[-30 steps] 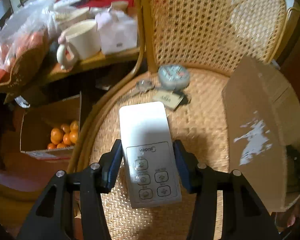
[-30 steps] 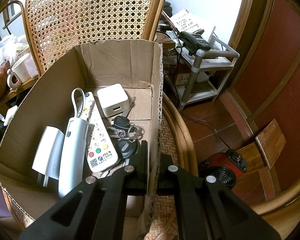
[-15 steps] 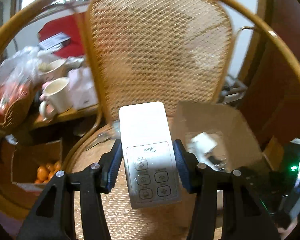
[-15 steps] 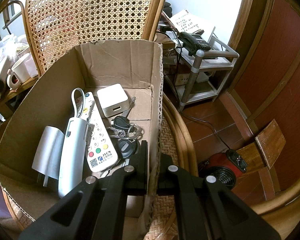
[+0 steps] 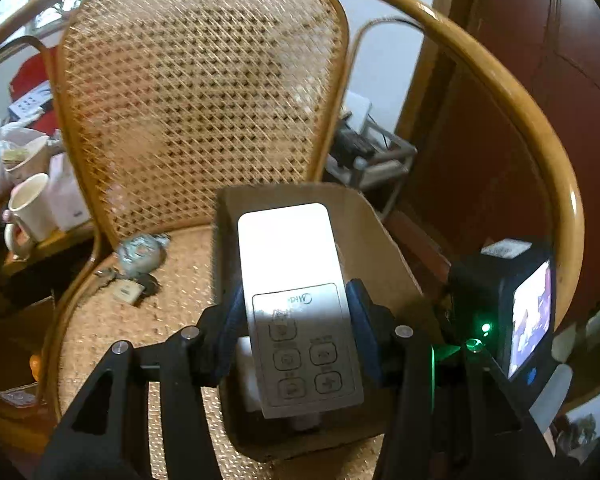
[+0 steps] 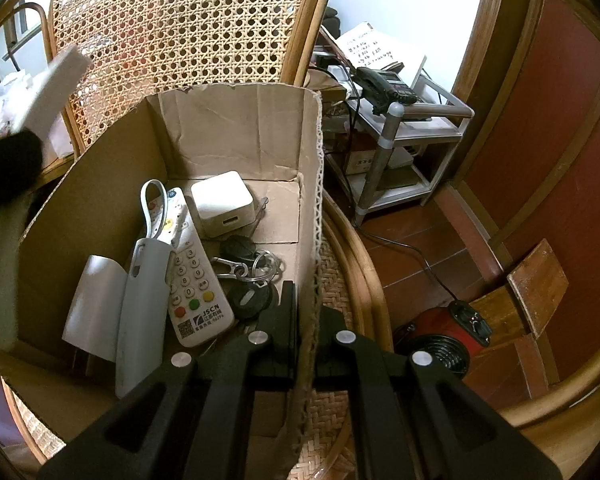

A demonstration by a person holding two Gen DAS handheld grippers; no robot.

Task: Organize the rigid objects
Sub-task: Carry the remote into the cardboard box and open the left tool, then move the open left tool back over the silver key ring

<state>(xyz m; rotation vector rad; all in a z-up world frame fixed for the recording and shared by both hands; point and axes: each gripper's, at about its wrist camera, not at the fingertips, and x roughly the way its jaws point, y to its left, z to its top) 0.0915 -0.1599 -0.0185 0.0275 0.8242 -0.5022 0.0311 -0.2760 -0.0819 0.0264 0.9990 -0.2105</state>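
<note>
With a numbered remote [image 6: 194, 276], charger cube [image 6: 222, 203] and key bunch [image 6: 246, 268] already in the cardboard box [image 6: 236, 128], whose right wall the right gripper [image 6: 303, 320] pinches, the left gripper [image 5: 296, 338] holds a white remote [image 5: 296, 300] clamped above the box while a tape roll [image 5: 142, 250] and keys [image 5: 126, 286] wait on the wicker seat [image 5: 100, 344] to its left.

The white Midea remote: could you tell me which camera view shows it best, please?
The left wrist view: the white Midea remote sits centred, face up, clamped in the left gripper. The right wrist view catches only its blurred end at the upper left.
</note>
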